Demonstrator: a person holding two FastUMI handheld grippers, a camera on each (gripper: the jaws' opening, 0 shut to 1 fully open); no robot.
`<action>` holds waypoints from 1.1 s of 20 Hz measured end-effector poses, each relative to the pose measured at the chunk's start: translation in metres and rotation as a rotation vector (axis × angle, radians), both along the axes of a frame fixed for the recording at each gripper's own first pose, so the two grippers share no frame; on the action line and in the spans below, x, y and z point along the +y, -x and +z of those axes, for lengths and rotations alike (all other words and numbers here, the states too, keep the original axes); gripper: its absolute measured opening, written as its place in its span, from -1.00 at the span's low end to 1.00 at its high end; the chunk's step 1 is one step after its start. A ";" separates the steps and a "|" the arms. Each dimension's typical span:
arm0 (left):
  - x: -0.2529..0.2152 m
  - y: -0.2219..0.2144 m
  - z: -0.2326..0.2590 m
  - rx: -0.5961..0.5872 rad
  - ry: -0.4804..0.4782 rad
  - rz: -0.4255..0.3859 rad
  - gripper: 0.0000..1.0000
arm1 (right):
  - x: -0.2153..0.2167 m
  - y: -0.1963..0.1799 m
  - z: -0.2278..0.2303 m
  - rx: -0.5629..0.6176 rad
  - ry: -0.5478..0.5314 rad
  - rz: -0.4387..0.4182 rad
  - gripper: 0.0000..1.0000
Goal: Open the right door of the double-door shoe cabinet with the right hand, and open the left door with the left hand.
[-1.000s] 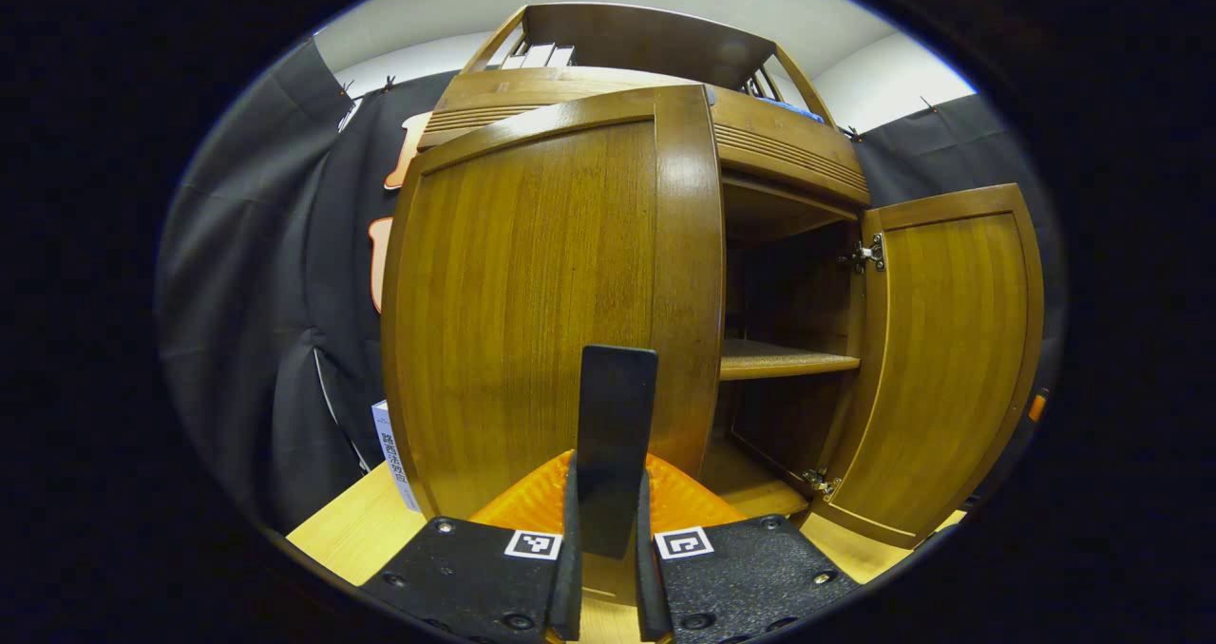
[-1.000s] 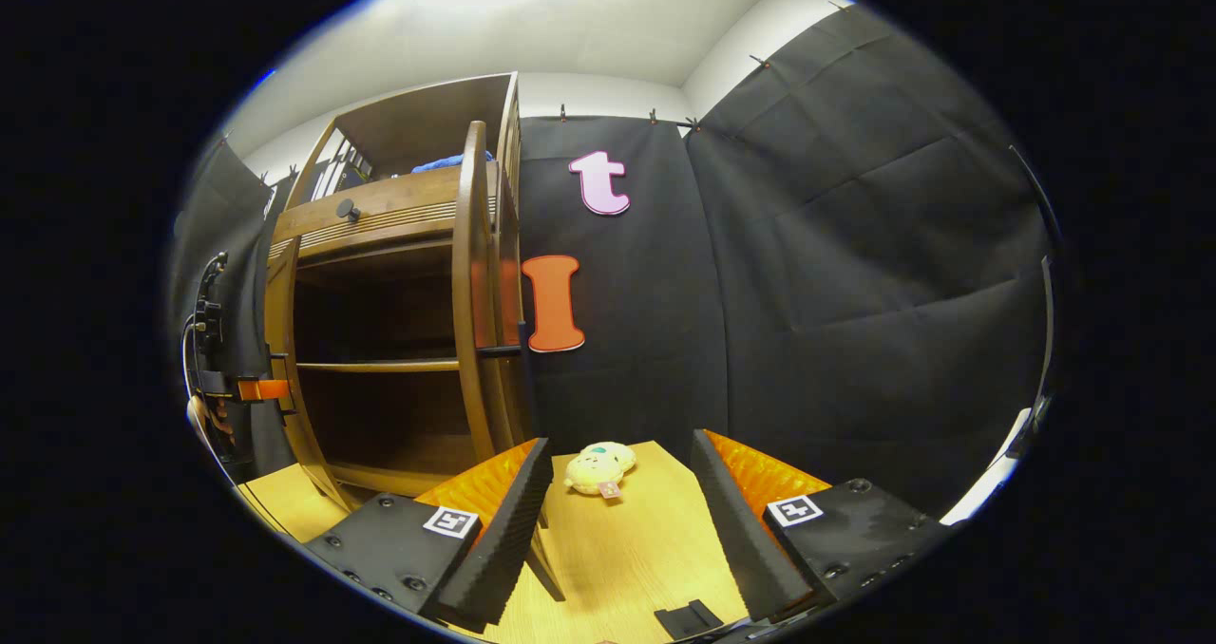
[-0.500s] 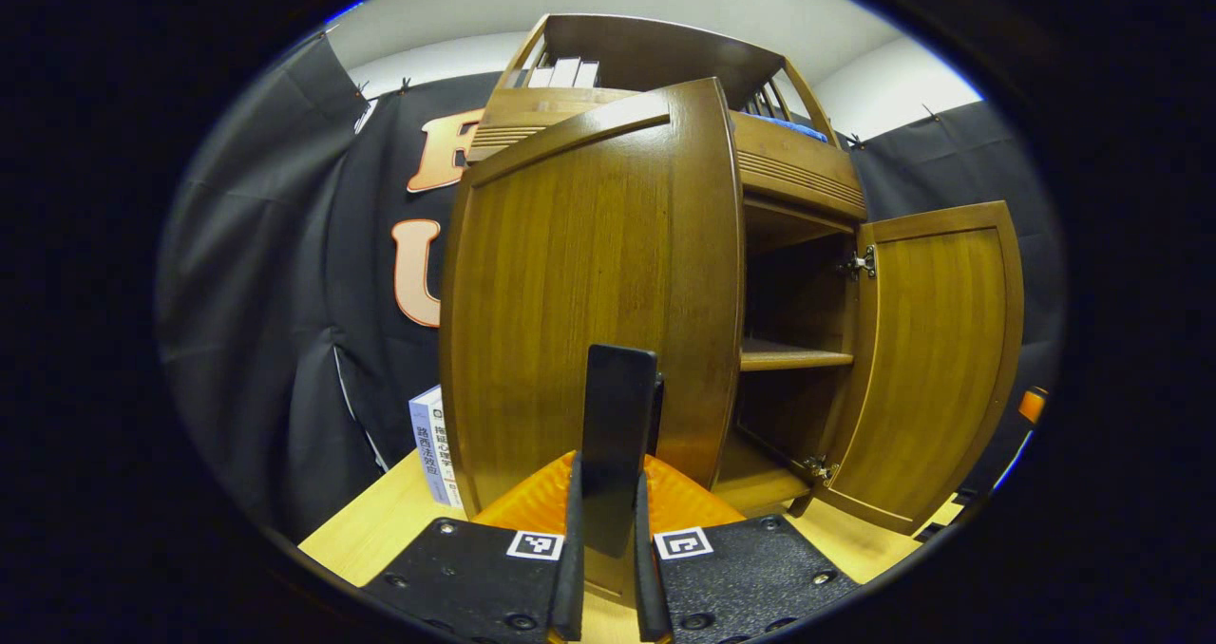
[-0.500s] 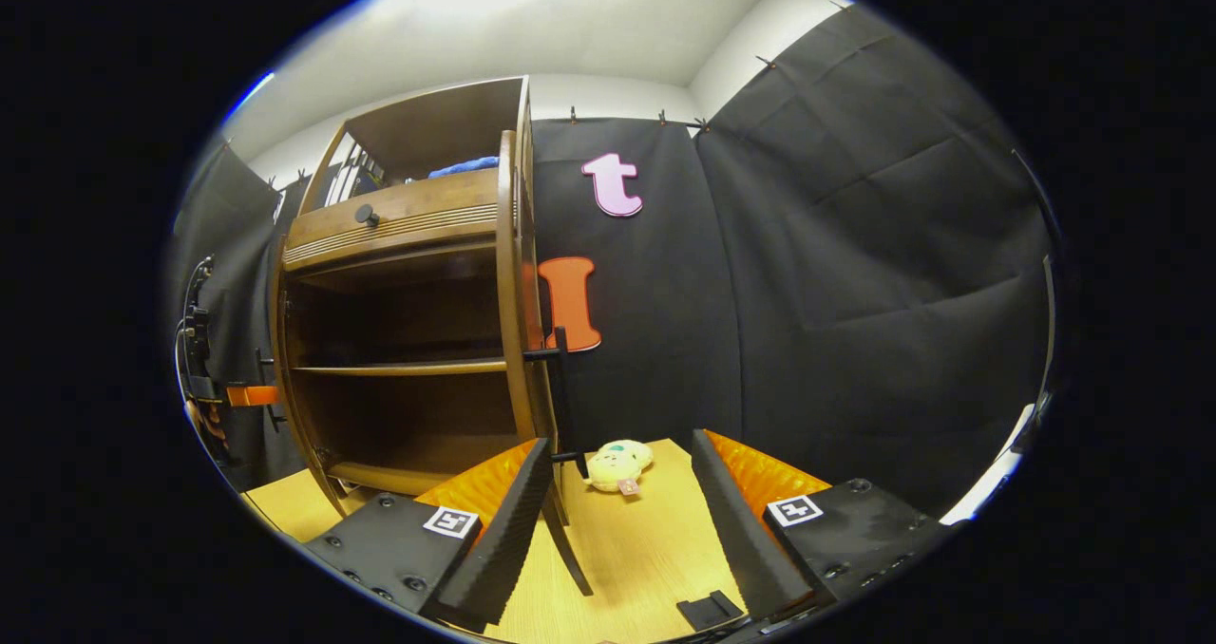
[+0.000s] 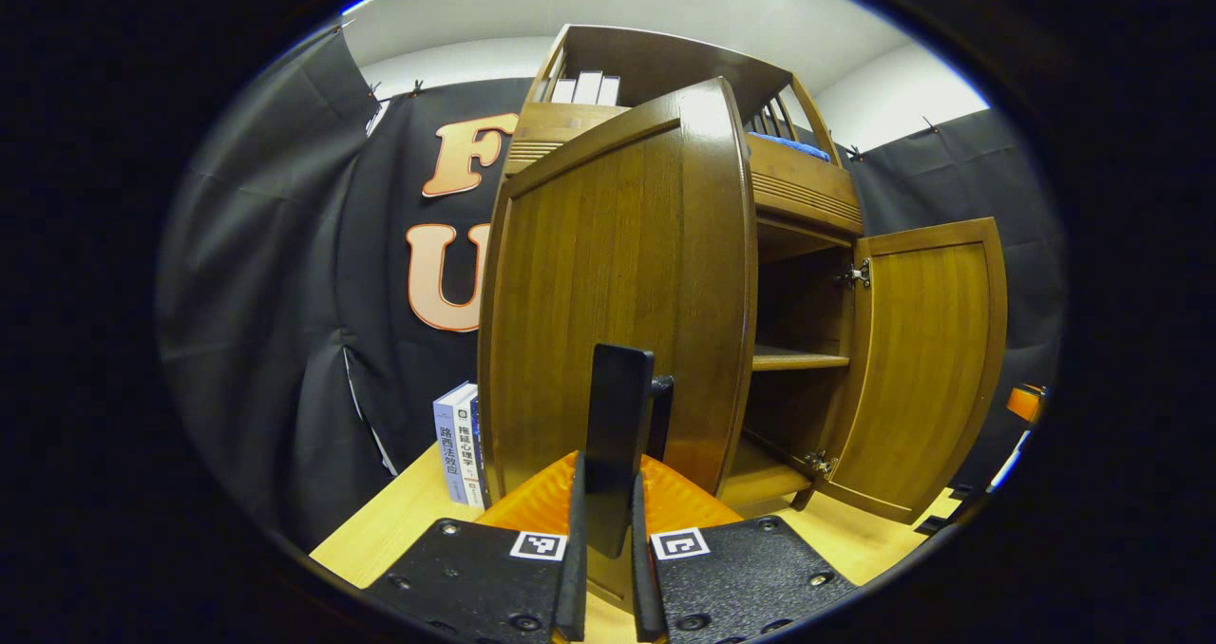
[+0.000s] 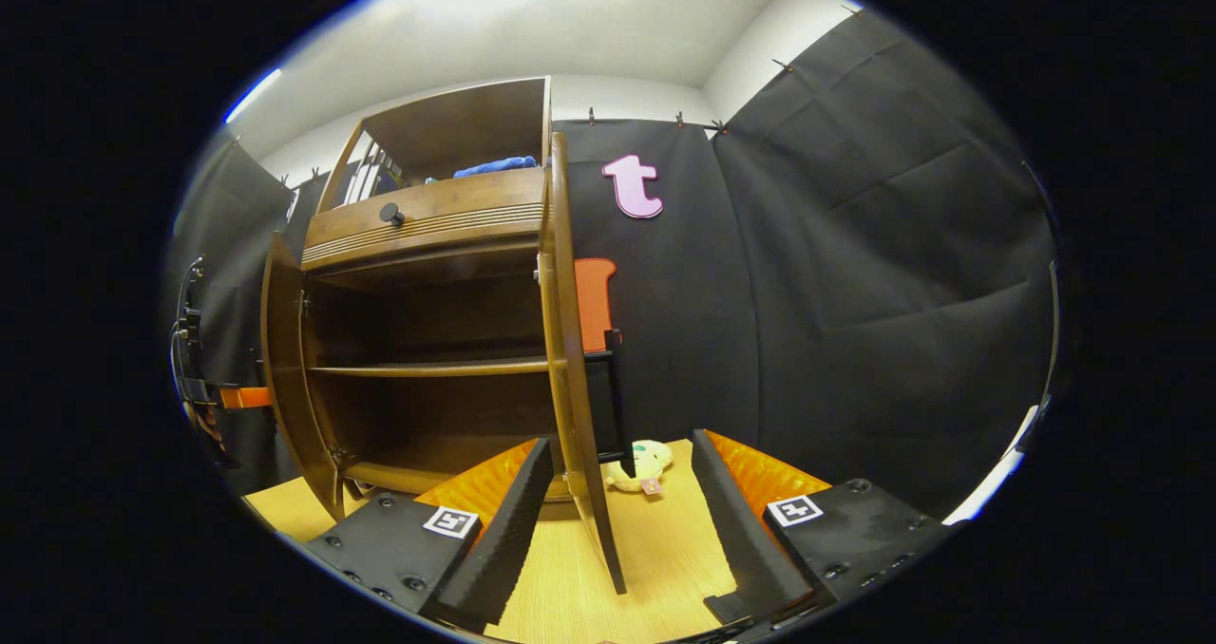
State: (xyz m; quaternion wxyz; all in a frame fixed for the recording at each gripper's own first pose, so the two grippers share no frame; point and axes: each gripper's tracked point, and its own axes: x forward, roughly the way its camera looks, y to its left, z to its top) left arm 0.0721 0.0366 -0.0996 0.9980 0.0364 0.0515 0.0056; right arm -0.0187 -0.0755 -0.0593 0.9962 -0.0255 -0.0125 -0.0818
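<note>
Shoe cabinet (image 5: 803, 198) sits on the wooden table (image 6: 655, 568) with both doors swung out. Left door (image 5: 617, 283) is right in front of the left gripper (image 5: 605, 492), which is clamped on its black handle (image 5: 617, 426). Right door (image 6: 575, 388) stands edge-on between the right gripper (image 6: 622, 520)'s fingers, which are spread apart, touching nothing.

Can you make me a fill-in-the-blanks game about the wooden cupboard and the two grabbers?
1. The left gripper has its jaws shut on the left door's ___.
2. The right gripper has its jaws ___.
3. The soft toy lies on the ___.

Missing words: handle; open; table
</note>
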 end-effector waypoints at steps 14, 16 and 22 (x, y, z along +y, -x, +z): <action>0.059 0.030 0.013 0.004 0.005 0.078 -0.70 | 0.040 -0.028 -0.005 0.008 0.024 0.053 0.69; 0.073 0.037 0.013 0.011 0.018 0.109 -0.72 | 0.043 -0.030 -0.003 0.001 0.023 0.056 0.67; 0.110 0.061 0.027 -0.014 -0.025 0.195 -0.84 | 0.057 -0.034 0.000 0.000 0.042 0.075 0.67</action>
